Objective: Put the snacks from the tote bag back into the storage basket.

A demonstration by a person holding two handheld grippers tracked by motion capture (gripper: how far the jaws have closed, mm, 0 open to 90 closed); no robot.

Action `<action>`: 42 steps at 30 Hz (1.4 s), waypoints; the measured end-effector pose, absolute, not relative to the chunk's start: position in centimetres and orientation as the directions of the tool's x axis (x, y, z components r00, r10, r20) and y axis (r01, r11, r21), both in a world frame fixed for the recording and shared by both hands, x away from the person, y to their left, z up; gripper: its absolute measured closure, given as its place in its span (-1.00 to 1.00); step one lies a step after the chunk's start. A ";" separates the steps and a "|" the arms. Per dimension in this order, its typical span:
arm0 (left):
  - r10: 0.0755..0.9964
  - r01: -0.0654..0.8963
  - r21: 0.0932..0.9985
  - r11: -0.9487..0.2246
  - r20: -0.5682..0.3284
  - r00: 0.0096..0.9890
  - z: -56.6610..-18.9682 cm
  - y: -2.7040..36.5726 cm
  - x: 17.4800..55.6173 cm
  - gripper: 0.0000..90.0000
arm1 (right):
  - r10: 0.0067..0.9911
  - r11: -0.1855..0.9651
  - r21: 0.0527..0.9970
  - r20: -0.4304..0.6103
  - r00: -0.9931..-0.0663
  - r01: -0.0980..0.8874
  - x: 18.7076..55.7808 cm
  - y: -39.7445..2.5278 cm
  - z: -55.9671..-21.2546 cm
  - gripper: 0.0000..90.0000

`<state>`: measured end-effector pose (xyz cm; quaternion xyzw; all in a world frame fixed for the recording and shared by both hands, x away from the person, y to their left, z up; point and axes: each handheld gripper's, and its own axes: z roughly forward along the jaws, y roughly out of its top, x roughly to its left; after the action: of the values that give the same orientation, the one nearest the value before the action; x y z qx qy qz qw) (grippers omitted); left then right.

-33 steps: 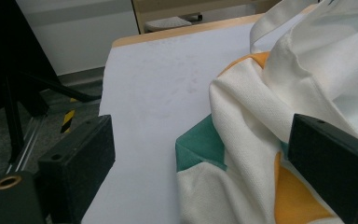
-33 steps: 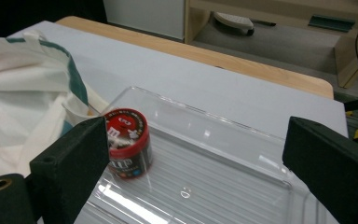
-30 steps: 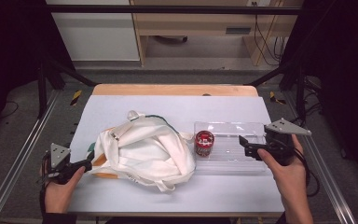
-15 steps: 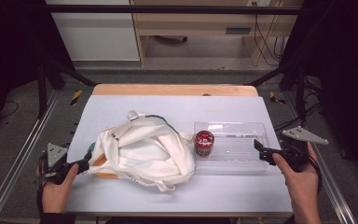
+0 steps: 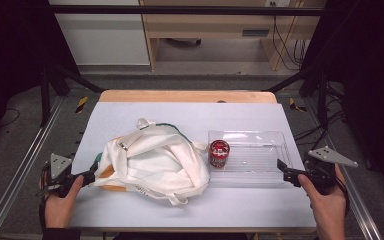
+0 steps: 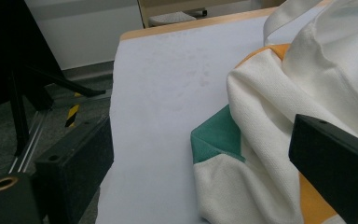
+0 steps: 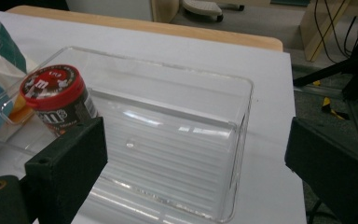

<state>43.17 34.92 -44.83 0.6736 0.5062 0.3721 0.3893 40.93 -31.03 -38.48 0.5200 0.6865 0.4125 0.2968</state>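
You are holding the left gripper (image 5: 86,177) with jaws spread, grasping nothing, at the near-left edge of the white drawstring bag (image 5: 152,161), which is lying crumpled at mid-table. You are keeping the right gripper (image 5: 283,170) released too, just beside the clear plastic tray's (image 5: 275,150) right end. Judging by this layout, one red-lidded candy jar (image 5: 219,153) is already standing in the tray's left end, and any further unpacking is still waiting. Nothing is blocking either gripper; the bag's folds are hiding its contents.

Bag (image 6: 317,93) cropped at frame edge
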 end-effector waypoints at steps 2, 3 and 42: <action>0.971 0.394 0.900 -0.188 0.110 0.213 -44.9 34.9 43.2 -0.86 | 0.959 0.117 0.872 0.026 -0.284 0.476 40.7 -31.1 -38.9 -0.87; 0.971 0.394 0.900 -0.188 0.110 0.214 -44.9 34.9 43.2 -0.86 | 0.958 0.120 0.870 0.025 -0.285 0.478 40.5 -31.3 -39.3 -0.87; 0.968 0.398 0.896 -0.198 0.114 0.226 -45.0 34.8 43.3 -0.87 | 0.945 0.190 0.780 0.020 -0.327 0.597 39.4 -30.4 -44.6 -0.89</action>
<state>43.31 34.76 -44.96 0.6807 0.5016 0.3682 0.3865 39.36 -30.44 -44.61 0.5264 0.7321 0.3573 0.2435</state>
